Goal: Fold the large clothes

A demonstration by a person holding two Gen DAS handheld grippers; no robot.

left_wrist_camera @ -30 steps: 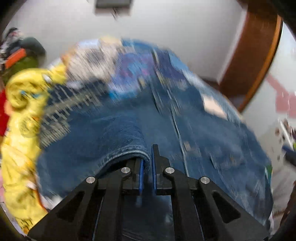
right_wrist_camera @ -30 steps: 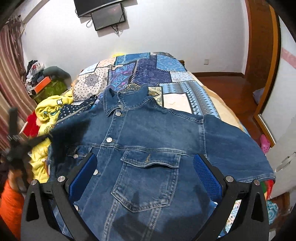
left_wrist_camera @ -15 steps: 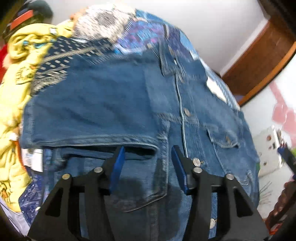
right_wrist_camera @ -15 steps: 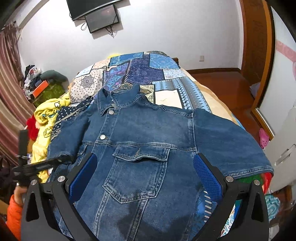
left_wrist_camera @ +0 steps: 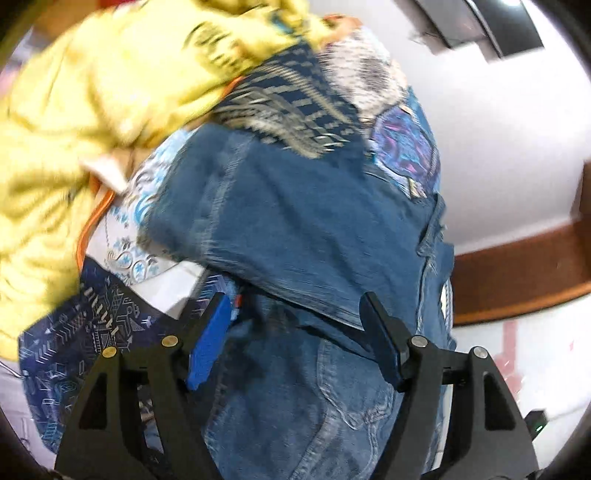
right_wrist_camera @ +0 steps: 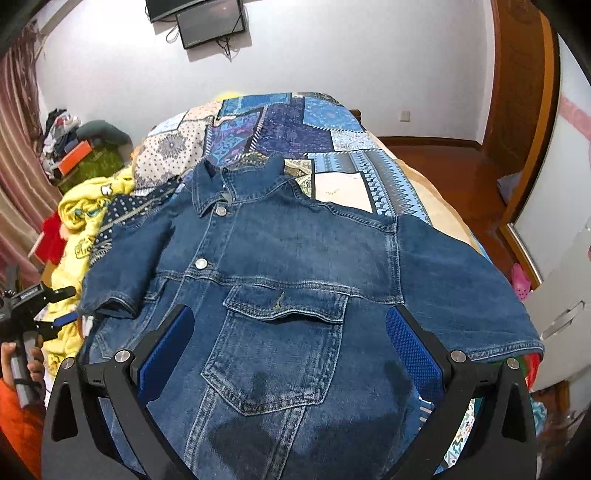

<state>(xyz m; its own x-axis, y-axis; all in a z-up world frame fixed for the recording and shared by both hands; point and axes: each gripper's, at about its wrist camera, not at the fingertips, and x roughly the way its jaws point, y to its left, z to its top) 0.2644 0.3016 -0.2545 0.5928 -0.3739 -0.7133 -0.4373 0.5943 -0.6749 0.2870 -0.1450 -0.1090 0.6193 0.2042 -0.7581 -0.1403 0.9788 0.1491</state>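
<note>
A blue short-sleeved denim jacket [right_wrist_camera: 295, 266] lies face up and spread flat on the patchwork bed cover [right_wrist_camera: 280, 122], collar toward the far wall. My right gripper [right_wrist_camera: 290, 325] is open and empty, hovering over the chest pocket [right_wrist_camera: 277, 347]. My left gripper [left_wrist_camera: 295, 314] is open and empty at the jacket's left edge, just below the left sleeve [left_wrist_camera: 295, 221]. The left gripper also shows in the right wrist view [right_wrist_camera: 55, 306], beside the sleeve hem [right_wrist_camera: 110, 299].
A yellow printed garment [left_wrist_camera: 74, 129] is heaped left of the jacket, also in the right wrist view [right_wrist_camera: 85, 210]. Clothes and boxes [right_wrist_camera: 74, 151] pile by the curtain. A wall screen [right_wrist_camera: 210, 22], wooden door frame [right_wrist_camera: 524, 110] and white cabinet [right_wrist_camera: 561, 295] surround the bed.
My left gripper let go of the left sleeve, opened wide and drew back to the jacket's left edge. The sleeve now lies spread flat. My right gripper stayed open over the jacket.
</note>
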